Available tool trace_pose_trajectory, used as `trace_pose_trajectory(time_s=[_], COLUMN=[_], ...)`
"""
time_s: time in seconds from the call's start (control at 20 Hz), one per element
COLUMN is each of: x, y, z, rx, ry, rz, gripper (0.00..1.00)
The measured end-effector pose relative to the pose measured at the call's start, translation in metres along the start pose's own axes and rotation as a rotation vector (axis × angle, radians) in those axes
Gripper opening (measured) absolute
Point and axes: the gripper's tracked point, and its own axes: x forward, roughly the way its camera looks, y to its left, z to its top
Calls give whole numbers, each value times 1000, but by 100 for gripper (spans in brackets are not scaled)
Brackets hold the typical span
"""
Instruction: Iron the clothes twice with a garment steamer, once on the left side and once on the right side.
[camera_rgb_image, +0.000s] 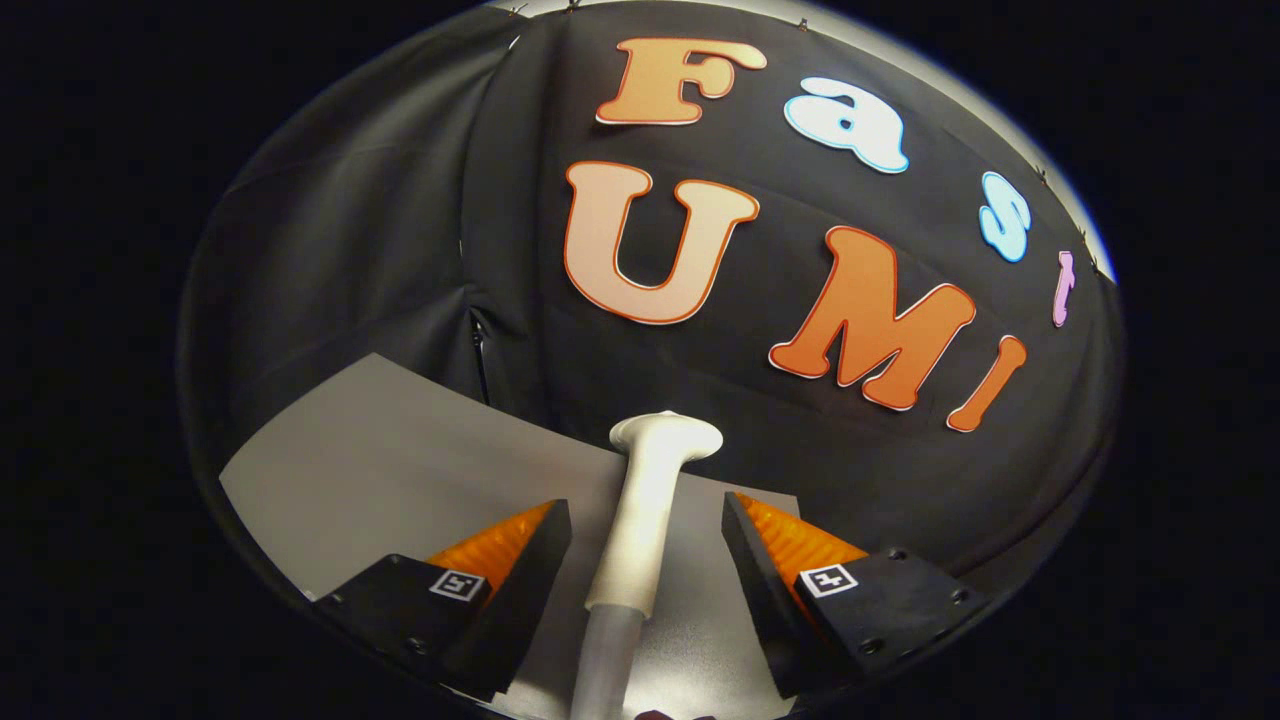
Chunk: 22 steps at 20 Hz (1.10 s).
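Hand-held gripper (646, 540): fingers spread apart, neither touching the steamer.
Garment steamer (648, 500): white, upright between the fingers, head beyond their tips, over the grey worktop (400, 470).
Markings: square coded tags on both fingers.

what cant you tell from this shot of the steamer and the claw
- Claw grip, gripper view: the fingers flank the steamer handle with gaps showing on both sides, so they look open; contact lower down is cut off.
- Steamer head: its steam face points away toward the wall, hidden.
- Hose: runs out past the bottom edge.
- Clothes: cannot be made out; the grey surface behind the fingers is too plain to identify.
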Motion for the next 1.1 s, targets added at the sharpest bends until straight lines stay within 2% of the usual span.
trace_pose_trajectory(time_s=[0.3, 0.4, 0.8, 1.1], x=[24, 28, 22, -14], y=[6, 5, -9, 3], z=[-25, -30, -32, -27], rx=[36, 38, 32, 44], ry=[106, 122, 103, 29], rz=[33, 43, 16, 66], gripper=[96, 89, 38, 37])
